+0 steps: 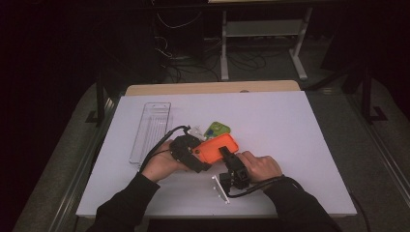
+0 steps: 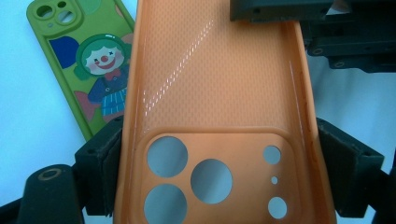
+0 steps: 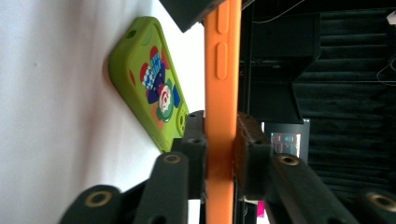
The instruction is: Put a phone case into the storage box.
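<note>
Your left tool is clamped across the width of the orange phone case, its pads pressing both long sides near the camera cut-outs. Your right tool is clamped on the case's edge, one pad on each face. The case sits off the white worktop, between your hands. The green clown case lies flat on the worktop just beyond it.

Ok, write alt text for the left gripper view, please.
A glossy orange silicone phone case with round camera cutouts is clamped across its width between two black jaws. Beside it, a green phone case printed with a cartoon clown lies on the white table.
</note>
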